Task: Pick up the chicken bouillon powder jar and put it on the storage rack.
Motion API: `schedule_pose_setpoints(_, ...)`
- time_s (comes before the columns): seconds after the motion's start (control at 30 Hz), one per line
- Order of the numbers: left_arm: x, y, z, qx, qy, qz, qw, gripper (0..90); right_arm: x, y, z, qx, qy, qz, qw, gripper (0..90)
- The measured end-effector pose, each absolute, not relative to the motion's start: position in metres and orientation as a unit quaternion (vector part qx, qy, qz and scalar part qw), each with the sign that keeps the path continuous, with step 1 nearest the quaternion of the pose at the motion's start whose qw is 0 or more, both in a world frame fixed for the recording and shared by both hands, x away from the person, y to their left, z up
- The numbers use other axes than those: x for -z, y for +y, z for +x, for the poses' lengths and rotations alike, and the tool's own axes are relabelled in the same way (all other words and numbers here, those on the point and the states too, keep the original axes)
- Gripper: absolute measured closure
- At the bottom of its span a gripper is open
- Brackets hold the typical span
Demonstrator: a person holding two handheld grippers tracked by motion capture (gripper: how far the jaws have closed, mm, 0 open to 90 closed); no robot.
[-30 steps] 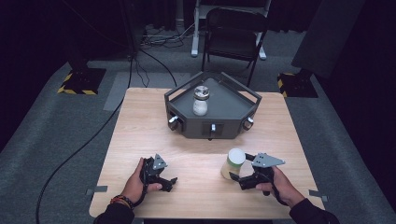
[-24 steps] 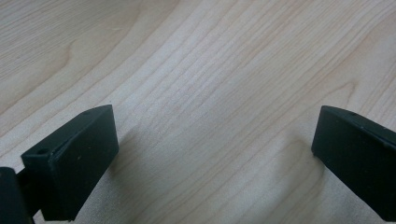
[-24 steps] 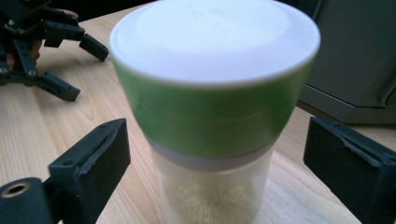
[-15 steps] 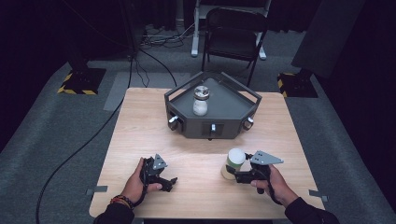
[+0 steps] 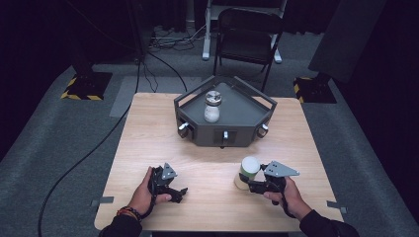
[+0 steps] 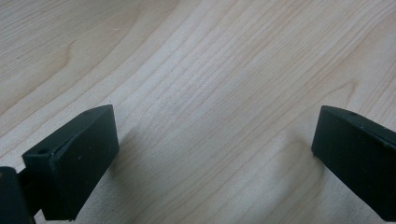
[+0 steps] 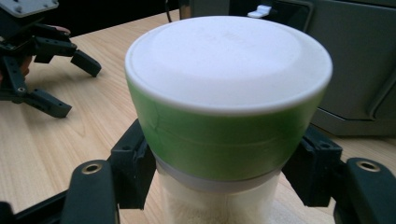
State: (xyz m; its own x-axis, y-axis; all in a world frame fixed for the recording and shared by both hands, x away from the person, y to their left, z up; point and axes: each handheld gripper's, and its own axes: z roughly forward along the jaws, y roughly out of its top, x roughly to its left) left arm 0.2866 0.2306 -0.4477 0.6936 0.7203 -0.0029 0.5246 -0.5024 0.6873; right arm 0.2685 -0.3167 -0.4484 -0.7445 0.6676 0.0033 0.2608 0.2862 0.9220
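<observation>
Right gripper (image 7: 219,182): jaws set either side of the jar (image 7: 229,107), pads against the clear body just under the green band — closed on it, as far as the right gripper view allows. White lid flat and seated. Grip low on the body, below the wider cap; contents pale, granular, visible through the wall.

In the high view, same jar (image 5: 247,173) upright on the desk (image 5: 148,143) near the front edge, right of centre, right gripper (image 5: 254,185) at its near-right side, hand behind. Whether the base is on the wood or just lifted: cannot tell.

Left gripper (image 6: 210,154): jaws wide apart, nothing between them, bare wood under them. In the high view, left gripper (image 5: 170,186) resting near the front edge, left of centre, well apart from the jar.

Further out: grey tray (image 5: 247,101) at the back edge, centre, with a second jar (image 5: 212,106) standing inside it.

Risks, judged from the above:
- Top-heavy load held low — tilt or swing likely on a fast lift.
- Smooth wall, narrow pads: slip downward possible if squeeze is light; cap rim would then catch on the jaws.
- Tray wall just ahead in the right gripper view — knock against it probable on a low forward carry.
- Contact with the second jar if set down close beside it.
</observation>
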Motion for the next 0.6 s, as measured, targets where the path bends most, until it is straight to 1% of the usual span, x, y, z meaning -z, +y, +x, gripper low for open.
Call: schedule_pose_setpoints(0.6,0.448,0.231,0.287,-0.143,0.364,0.855,0.341,0.2,0.437,-0.319,0.263,-0.520,0.753,0.333,0.226,34.2)
